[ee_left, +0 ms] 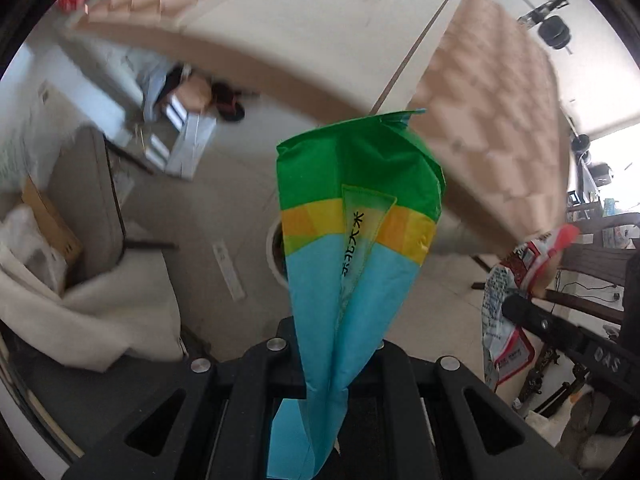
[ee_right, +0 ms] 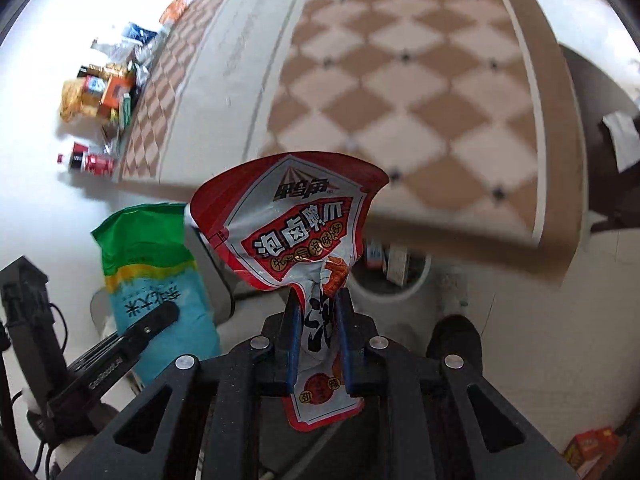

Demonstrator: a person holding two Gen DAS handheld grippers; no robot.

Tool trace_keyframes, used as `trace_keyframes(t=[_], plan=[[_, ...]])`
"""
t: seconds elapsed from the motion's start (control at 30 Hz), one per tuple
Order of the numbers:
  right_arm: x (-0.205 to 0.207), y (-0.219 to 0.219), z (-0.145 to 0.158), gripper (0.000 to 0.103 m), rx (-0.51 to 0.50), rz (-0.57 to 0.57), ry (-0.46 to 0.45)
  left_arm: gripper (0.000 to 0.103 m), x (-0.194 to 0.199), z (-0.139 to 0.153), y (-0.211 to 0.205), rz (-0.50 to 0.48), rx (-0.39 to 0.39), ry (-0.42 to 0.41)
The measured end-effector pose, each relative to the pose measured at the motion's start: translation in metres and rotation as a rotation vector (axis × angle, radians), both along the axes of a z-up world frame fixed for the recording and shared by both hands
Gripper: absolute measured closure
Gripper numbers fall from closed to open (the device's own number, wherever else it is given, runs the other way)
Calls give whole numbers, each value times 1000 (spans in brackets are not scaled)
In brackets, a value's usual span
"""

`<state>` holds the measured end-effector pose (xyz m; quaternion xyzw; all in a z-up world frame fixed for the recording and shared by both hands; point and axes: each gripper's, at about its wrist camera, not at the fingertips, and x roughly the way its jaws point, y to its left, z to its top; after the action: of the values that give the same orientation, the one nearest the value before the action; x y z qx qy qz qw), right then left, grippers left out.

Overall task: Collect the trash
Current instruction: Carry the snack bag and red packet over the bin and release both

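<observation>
While the left claw (ee_left: 340,344) pinches a crinkly green, yellow and blue plastic bag (ee_left: 356,248) in the frame's middle, the right claw (ee_right: 318,320) squeezes a shiny red and white snack wrapper (ee_right: 292,220), both above a brown checkered floor (ee_right: 420,92).

The green-and-blue bag (ee_left: 356,248) hides the left tool's fingertips and the white bin (ee_left: 276,252) behind it. The checkered floor (ee_right: 420,92) is motion-blurred; the packages (ee_right: 104,92) by the wall are unreadable.
</observation>
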<state>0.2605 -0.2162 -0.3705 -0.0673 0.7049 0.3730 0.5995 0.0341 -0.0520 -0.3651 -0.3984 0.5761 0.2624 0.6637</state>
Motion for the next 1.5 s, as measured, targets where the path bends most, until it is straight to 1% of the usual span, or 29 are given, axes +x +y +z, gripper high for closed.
trace_keyframes(t=[0.07,0.17,0.2,0.27,0.3,0.37,0.47,0.53,0.63,0.67,0.77,0.8,0.83,0.93,1.0,1.03,1.07,1.1,1.13,1.17,1.2,1.23,1.27,1.33,1.37,1.4,1.43,1.47,1.5], plan=[[-17,-6,-29,86,-19,10,28,97,-3,-43,-2,30,-52,20],[-41,-10,-86,86,-58,36,70,97,-2,-109,-1,63,-113,40],[-48,-10,-113,86,-74,42,83,97,1,-131,0,64,-132,43],[-57,-9,-155,86,-99,58,101,97,9,-177,3,79,-162,45],[-62,-8,-183,86,-117,58,99,97,13,-197,4,76,-176,43],[-65,-7,-231,86,-141,52,103,97,21,-240,9,86,-199,53],[-62,-3,-294,86,-174,31,89,97,35,-291,14,92,-233,62],[-53,1,-330,86,-192,15,92,97,42,-318,18,87,-253,64],[-39,15,-372,86,-214,1,88,97,51,-344,20,71,-259,77],[-37,17,-387,86,-222,-7,91,97,53,-351,20,65,-262,83],[-28,26,-417,86,-238,-18,110,96,56,-367,19,53,-270,90],[-24,32,-425,86,-242,-18,115,94,57,-370,19,51,-273,90],[-23,35,-432,86,-244,-14,119,90,58,-372,20,51,-273,91],[-20,41,-448,86,-248,2,125,90,60,-376,20,49,-266,96],[-17,47,-456,84,-256,2,132,84,60,-374,20,63,-263,97],[-16,48,-459,84,-258,2,142,78,61,-372,19,67,-262,103],[-15,48,-460,81,-259,-1,150,75,61,-373,21,75,-260,107],[-13,48,-462,78,-263,-5,150,65,60,-371,21,79,-258,103],[-12,49,-464,77,-263,-3,149,49,60,-370,22,81,-252,103],[-12,51,-464,74,-260,-1,150,43,60,-369,23,83,-243,100],[-11,51,-464,67,-259,-3,149,37,59,-367,24,85,-234,98],[-10,52,-463,64,-255,-5,150,33,59,-365,24,85,-228,99],[-9,53,-461,63,-249,-5,151,30,59,-364,25,85,-221,103],[-8,53,-456,62,-250,8,128,7,57,-360,25,84,-203,115],[-7,54,-453,56,-248,12,119,2,56,-358,25,79,-190,123],[-8,54,-449,51,-250,18,105,2,56,-354,24,72,-172,134],[-8,54,-445,47,-255,27,87,2,54,-350,22,63,-151,146],[-9,53,-441,36,-262,40,62,2,53,-346,19,49,-127,160],[-9,52,-437,21,-272,49,43,1,53,-342,15,35,-105,173]])
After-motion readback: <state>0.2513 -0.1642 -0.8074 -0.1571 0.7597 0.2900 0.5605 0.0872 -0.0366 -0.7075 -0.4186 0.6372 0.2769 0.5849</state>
